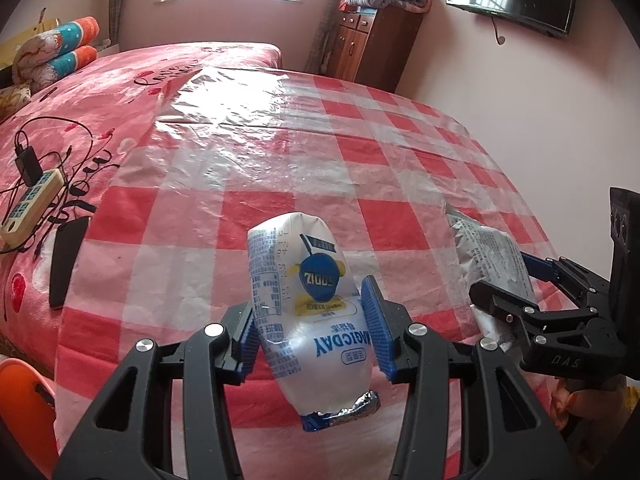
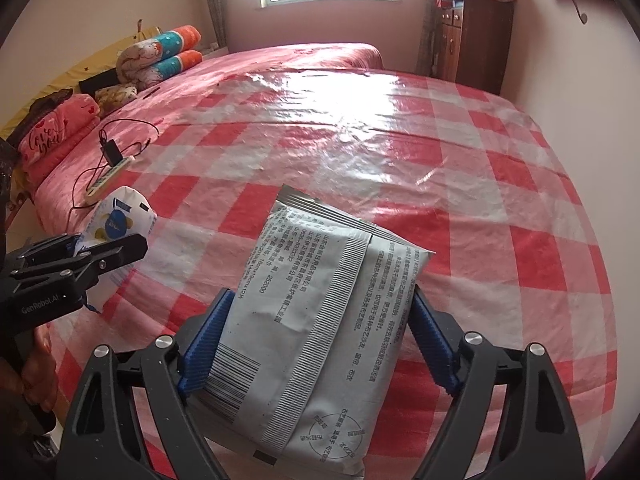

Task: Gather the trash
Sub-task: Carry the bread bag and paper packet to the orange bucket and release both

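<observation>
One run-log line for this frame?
left tongs: shut on pouch | right tongs: shut on packet | both lifted over bed

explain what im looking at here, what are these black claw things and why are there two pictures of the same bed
The black claws are two hand-held grippers; a person holds one in each hand, and each carries a wide-angle camera looking along its fingers, so each picture comes from one gripper. The left gripper is closed on a white and blue snack wrapper. The right gripper has a flat grey printed packet between its blue pads, which sit against its edges. Each gripper also shows at the side of the other's picture. Below them is a bed with a red and white checked plastic sheet. A power strip with cables lies on the pink blanket.
</observation>
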Demonstrator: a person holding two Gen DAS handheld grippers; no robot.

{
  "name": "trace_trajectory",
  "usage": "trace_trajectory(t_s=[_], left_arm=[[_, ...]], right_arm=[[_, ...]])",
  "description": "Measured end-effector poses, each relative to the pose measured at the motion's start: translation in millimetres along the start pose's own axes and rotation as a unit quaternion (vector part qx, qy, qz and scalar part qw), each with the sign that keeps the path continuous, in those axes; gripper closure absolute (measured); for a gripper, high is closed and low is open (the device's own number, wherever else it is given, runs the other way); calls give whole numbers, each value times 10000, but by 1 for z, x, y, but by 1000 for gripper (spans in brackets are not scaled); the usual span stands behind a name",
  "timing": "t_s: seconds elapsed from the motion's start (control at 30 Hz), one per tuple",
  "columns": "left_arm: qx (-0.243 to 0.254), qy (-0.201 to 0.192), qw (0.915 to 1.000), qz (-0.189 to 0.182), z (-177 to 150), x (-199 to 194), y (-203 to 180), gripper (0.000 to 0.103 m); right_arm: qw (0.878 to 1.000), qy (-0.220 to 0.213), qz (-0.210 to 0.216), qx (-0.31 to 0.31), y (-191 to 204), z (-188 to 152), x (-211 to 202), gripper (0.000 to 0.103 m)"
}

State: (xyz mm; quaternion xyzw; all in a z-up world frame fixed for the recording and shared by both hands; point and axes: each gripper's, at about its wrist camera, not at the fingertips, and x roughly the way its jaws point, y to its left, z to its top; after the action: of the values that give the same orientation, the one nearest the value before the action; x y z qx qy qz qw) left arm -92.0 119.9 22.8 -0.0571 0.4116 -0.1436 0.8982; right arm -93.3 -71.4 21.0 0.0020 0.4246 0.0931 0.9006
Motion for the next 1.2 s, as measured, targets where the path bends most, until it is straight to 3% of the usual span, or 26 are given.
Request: trace_trajectory(t_s=[0.37, 0.77, 1.2], left_arm=[[-179, -164, 9995, 213, -9, -28, 28, 55], [-543, -323, 9961, 617, -27, -64, 75, 55], [-1252, -339, 9809, 1451, -70, -114, 156, 55]], right_arm=[[9988, -82, 448, -190, 32, 10, -9, 19], [9917, 58, 1066, -718, 95, 16, -8, 19], [9695, 247, 1854, -1585, 192, 16, -4, 19]])
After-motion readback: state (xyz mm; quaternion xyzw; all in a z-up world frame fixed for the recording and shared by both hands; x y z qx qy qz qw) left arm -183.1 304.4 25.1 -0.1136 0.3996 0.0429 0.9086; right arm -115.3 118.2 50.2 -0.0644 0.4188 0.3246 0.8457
